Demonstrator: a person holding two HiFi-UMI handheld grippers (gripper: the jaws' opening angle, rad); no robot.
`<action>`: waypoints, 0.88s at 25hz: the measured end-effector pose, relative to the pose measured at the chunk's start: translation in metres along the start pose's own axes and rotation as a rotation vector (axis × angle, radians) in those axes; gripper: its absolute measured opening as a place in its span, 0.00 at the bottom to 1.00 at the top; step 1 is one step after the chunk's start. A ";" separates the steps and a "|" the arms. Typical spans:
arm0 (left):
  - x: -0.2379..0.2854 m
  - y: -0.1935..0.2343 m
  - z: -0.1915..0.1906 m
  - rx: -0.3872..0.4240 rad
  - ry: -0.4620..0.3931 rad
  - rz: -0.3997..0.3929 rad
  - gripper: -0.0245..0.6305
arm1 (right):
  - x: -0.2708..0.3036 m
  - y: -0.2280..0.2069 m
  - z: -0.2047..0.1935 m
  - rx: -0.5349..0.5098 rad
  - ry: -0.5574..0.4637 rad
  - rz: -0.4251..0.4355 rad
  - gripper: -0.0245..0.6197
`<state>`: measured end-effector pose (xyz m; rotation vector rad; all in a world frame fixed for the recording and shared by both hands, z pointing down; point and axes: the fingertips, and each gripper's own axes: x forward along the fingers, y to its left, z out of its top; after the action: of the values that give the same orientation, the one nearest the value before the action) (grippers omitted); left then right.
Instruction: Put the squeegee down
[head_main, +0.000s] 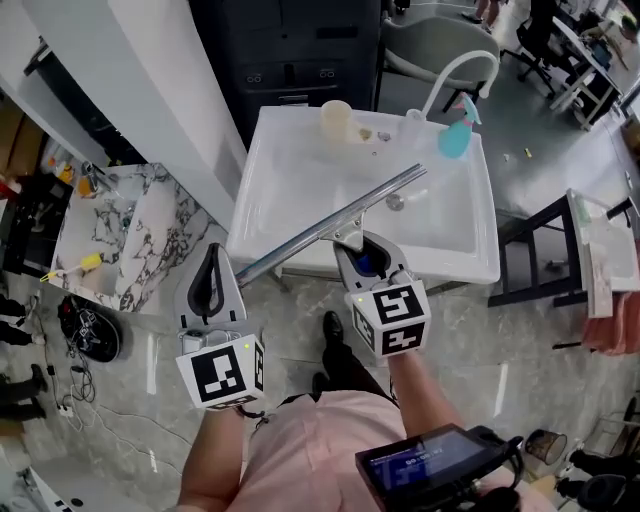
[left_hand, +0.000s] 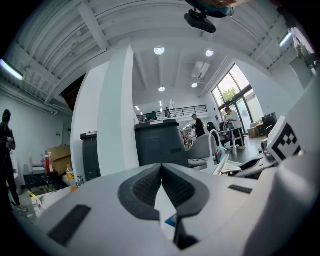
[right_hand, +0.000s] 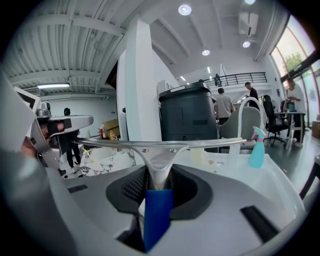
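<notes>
The squeegee (head_main: 330, 226) has a long metal blade and a blue handle (right_hand: 157, 210). My right gripper (head_main: 354, 242) is shut on that handle, and the blade hangs slantwise over the front left rim of the white sink (head_main: 470, 262). In the right gripper view the blade (right_hand: 160, 145) runs level across the jaws, with my right gripper (right_hand: 159, 175) clamped below its neck. My left gripper (head_main: 212, 252) sits to the left, in front of the sink, shut with nothing in it. The left gripper view shows my left gripper (left_hand: 161, 167) with its pads meeting at the tip.
A curved white faucet (head_main: 458, 70), a teal spray bottle (head_main: 455, 136) and a pale cup (head_main: 336, 120) stand along the sink's back edge. A marble counter (head_main: 130, 235) lies to the left, a dark cabinet (head_main: 290, 50) behind, and a rack (head_main: 600, 255) to the right.
</notes>
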<state>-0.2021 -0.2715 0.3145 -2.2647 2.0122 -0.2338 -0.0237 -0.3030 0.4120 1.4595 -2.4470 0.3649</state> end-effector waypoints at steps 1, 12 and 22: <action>0.012 0.003 -0.001 0.005 0.004 0.005 0.05 | 0.012 -0.003 0.001 0.005 0.006 0.009 0.20; 0.100 0.026 0.032 0.045 -0.035 0.104 0.05 | 0.103 -0.038 0.064 -0.021 -0.047 0.105 0.20; 0.115 0.053 0.041 0.030 -0.063 0.188 0.05 | 0.138 -0.038 0.091 -0.066 -0.065 0.148 0.20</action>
<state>-0.2334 -0.3925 0.2704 -2.0220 2.1557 -0.1720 -0.0620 -0.4644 0.3791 1.2867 -2.6009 0.2668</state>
